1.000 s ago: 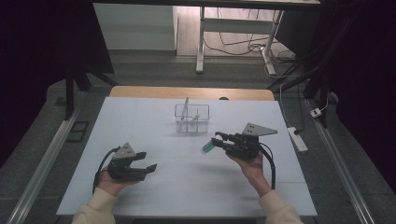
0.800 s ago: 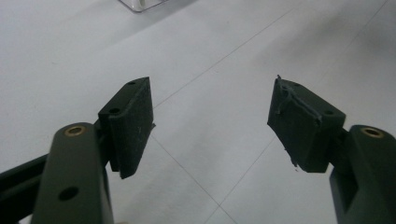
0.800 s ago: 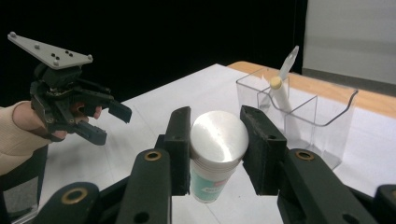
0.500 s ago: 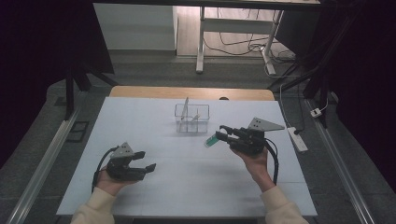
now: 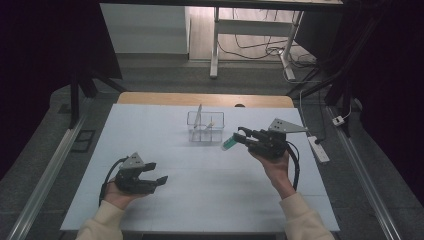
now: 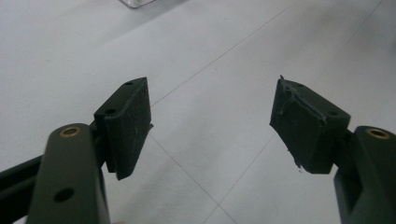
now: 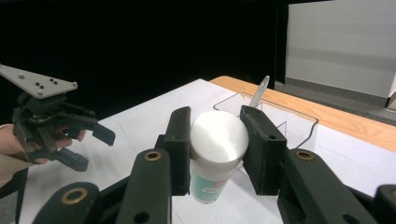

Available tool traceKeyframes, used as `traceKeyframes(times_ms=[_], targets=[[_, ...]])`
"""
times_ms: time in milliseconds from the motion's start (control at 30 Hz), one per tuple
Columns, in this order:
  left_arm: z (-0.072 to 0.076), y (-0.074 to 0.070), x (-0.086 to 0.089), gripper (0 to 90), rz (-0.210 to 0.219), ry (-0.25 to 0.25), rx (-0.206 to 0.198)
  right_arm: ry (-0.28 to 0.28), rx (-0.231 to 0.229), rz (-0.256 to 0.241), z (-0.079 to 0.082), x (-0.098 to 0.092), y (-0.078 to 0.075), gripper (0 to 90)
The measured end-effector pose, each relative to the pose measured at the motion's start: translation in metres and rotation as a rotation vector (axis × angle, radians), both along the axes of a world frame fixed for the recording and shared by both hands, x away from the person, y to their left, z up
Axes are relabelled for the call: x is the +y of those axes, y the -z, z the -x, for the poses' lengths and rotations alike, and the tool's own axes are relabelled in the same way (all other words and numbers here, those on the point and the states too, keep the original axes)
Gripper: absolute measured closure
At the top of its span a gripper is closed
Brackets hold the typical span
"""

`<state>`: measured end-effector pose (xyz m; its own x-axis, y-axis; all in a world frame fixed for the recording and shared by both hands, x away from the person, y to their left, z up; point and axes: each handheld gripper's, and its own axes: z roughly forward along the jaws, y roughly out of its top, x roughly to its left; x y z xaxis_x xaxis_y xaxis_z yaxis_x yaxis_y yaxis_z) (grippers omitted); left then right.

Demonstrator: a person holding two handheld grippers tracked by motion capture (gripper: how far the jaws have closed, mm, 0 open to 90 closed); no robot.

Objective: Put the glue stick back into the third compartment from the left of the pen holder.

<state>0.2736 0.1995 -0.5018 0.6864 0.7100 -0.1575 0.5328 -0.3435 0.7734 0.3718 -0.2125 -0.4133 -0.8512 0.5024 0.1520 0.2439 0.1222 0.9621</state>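
My right gripper [image 5: 240, 138] is shut on a small tube [image 5: 228, 145] with a white cap and a teal label, held above the white table [image 5: 150, 130]. In the right gripper view the tube [image 7: 209, 185] sits cap-up between the pads [image 7: 180, 140]. Just beyond it stands a clear plastic box [image 5: 205, 126] with a thin pale stick [image 5: 198, 115] leaning in it; the box [image 7: 299, 119] lies right behind the tube. My left gripper [image 5: 157, 173] rests low at the front left, open and holding nothing [image 6: 212, 126]. It also appears in the right gripper view [image 7: 91, 144].
A wooden strip [image 5: 205, 99] runs along the table's far edge. A white power strip [image 5: 318, 149] lies off the right side. Metal rails [image 5: 45, 175] flank the table on the floor. Desk legs and cables [image 5: 250, 45] stand farther back.
My right gripper has lifted and carried the tube forward, closer to the clear box. The left gripper has stayed where it was.
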Motion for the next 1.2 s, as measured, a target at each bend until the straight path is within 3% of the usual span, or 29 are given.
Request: traceKeyframes(times_ms=[1200], targets=[[-0.002, 0.001, 0.000, 28.8, -0.001, 0.007, 0.012, 0.073, 0.018, 0.037, -0.047, 0.021, -0.012, 64.4]])
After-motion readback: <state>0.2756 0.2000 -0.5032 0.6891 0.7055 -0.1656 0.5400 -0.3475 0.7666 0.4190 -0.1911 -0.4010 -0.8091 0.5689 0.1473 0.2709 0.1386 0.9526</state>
